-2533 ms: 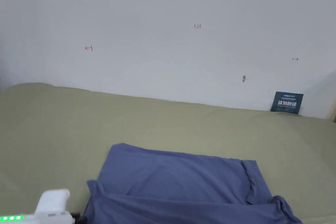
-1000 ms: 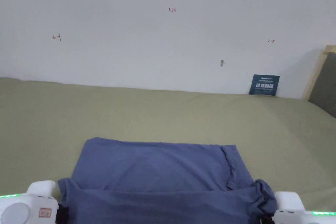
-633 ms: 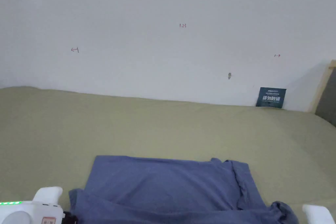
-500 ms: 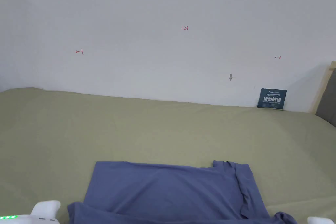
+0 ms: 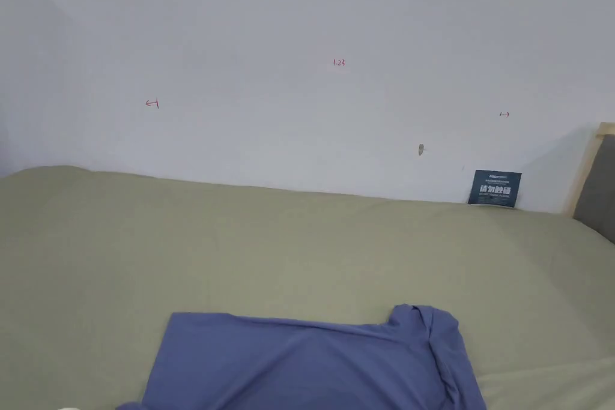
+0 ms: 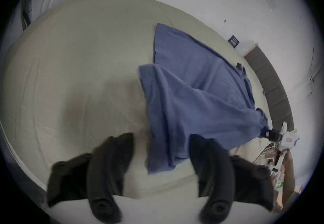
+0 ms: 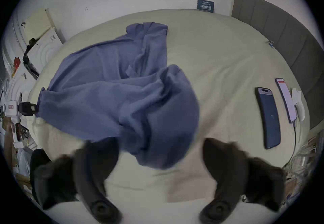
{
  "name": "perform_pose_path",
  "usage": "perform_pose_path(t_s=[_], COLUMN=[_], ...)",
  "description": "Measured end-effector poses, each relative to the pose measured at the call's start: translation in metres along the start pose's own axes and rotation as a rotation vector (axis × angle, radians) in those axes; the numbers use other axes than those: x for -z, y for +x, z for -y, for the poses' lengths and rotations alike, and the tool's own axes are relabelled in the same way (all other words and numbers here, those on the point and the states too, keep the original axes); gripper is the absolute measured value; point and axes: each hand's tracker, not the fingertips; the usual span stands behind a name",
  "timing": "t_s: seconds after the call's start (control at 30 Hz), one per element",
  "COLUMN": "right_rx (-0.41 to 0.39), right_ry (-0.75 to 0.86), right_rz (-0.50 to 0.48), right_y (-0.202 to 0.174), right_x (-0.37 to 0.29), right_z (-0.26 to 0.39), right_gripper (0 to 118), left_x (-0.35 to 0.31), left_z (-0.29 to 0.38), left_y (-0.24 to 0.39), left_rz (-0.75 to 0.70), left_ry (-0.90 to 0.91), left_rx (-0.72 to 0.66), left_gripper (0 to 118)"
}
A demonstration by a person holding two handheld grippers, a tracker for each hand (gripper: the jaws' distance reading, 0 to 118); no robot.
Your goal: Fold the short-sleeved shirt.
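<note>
Blue shirt (image 6: 192,91) spread on olive bed sheet (image 6: 78,69), left gripper (image 6: 161,141) jaws held apart over near hem, far corner pinched by right gripper (image 6: 269,134)

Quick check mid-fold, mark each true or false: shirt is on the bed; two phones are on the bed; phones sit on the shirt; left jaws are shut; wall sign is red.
1. The blue shirt lies on the green bed sheet. True.
2. Two phones lie on the bed. True.
3. The phones sit on the shirt. False: they lie apart from it, on bare sheet.
4. The left gripper has its jaws shut. False: they stand wide apart.
5. The wall sign is red. False: dark blue.
</note>
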Motion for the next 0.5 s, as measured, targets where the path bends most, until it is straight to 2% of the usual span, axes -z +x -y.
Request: perform_pose_path(t_s=[0.1, 0.17, 0.27, 0.3, 0.33, 0.37, 0.4, 0.43, 0.47, 0.5], right_rx=[0.037, 0.078, 0.115, 0.117, 0.113, 0.095, 0.081, 0.086, 0.07, 0.06], right_ry=[0.048, 0.087, 0.163, 0.17, 0.177, 0.176, 0.161, 0.163, 0.152, 0.147], right_rz=[0.007, 0.057, 0.018, -0.02, -0.054, -0.08, -0.074, -0.055, -0.037, -0.039], right_y=[0.01, 0.011, 0.007, 0.002, -0.005, -0.01, -0.016, -0.022, -0.028, -0.032], right_x=[-0.033, -0.049, -0.062, -0.063, -0.063, -0.059, -0.051, -0.044, -0.037, -0.029], right_z=[-0.012, -0.027, -0.055, -0.065, -0.073, -0.082, -0.091, -0.099, -0.104, -0.111], right_gripper=[100, 100, 96, 83, 60, 28, 1, 1, 0, 0], left_x=[-0.029, -0.043, -0.053, -0.053, -0.052, -0.048, -0.042, -0.034, -0.025, -0.016], left_z=[-0.013, -0.026, -0.05, -0.058, -0.066, -0.072, -0.079, -0.086, -0.091, -0.098], left_y=[0.007, 0.021, 0.047, 0.058, 0.067, 0.075, 0.084, 0.091, 0.097, 0.102], left_rz=[-0.083, -0.173, -0.176, -0.153, -0.124, -0.087, -0.062, -0.054, -0.066, -0.088], left_ry=[0.02, 0.049, 0.102, 0.108, 0.111, 0.111, 0.114, 0.112, 0.107, 0.116], left_rx=[0.017, 0.085, 0.163, 0.173, 0.187, 0.199, 0.226, 0.246, 0.255, 0.269], left_gripper=[80, 80, 79, 79, 75, 60, 38, 13, 1, 0])
